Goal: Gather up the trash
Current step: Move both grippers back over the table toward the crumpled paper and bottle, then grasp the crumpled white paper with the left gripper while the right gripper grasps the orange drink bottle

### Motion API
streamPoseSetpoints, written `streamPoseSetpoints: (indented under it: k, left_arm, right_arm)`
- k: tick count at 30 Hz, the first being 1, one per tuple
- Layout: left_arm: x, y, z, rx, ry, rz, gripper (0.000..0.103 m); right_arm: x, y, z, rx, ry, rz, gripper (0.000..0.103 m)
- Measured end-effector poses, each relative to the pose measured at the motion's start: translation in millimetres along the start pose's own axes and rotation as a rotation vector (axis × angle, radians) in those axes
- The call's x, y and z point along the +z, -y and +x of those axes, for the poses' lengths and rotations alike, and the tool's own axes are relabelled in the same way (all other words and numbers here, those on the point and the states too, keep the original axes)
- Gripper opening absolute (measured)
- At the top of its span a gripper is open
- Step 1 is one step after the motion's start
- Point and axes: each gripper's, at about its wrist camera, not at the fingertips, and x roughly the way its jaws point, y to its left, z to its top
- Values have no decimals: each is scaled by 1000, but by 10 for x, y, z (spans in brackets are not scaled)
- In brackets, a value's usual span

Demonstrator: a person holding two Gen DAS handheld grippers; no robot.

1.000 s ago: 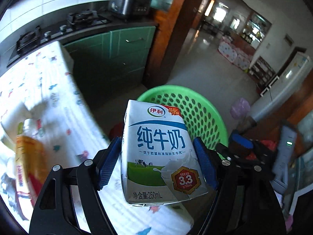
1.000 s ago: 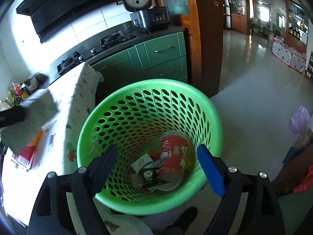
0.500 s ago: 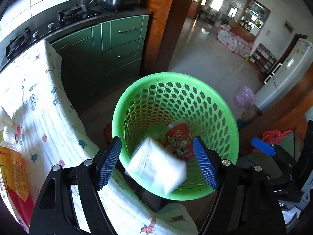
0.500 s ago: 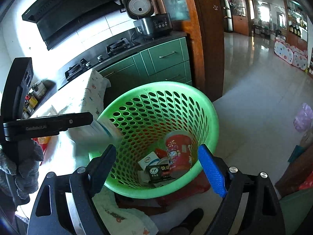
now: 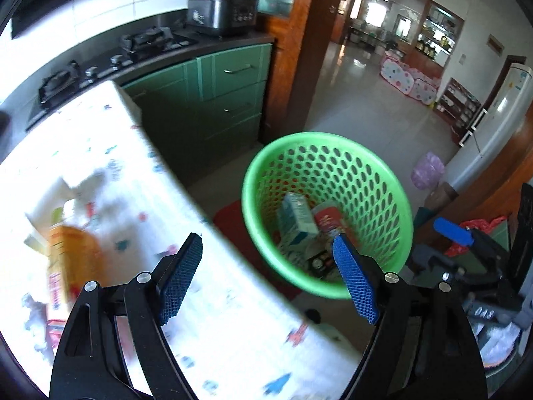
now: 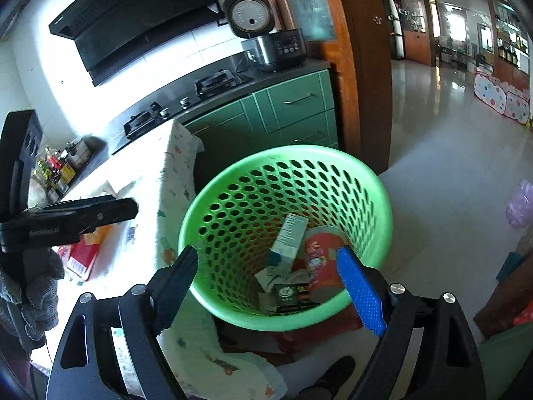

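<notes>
The milk carton (image 5: 296, 220) lay tilted inside the green basket (image 5: 396, 200), beside a red cup (image 6: 316, 253), below and beyond the left gripper (image 5: 268, 271). Both the left and the right gripper (image 6: 266, 278) stood wide apart, holding nothing.

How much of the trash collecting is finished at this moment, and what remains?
Done: the milk carton lies in the green basket beside a red cup. In hand: nothing; the left hand-held gripper and right hand-held gripper are open. Left: an orange bottle on the table.
</notes>
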Motion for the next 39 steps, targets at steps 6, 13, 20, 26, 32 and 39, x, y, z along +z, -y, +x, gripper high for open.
streamPoseSetpoints:
  k: [6,13,20,26,32,39]
  left_arm:
    - [-212,-419,-415,66,43,-54,80]
    - [-467,-1079,-870,159,94,-151,80]
    - [-807,-1793,-1120,236,92,-288,80]
    - [-1092,-2223,-995,238,34,-415,80]
    - [-1185,-2396,-835,192,11,-492,83]
    - [-1204,-2546,-630,154,-18,-549,84]
  right_arm:
    - [9,-317,-26,50,0,-30,82]
    - [26,-765,17,106,-10,-88,82]
    - [53,-1162,113,161,-19,-132,82]
    - [53,-1502,240,199,-44,-177,82]
    - [48,-1725,340,217,-64,-212,82]
    - [33,-1830,444,222,-84,-227,82]
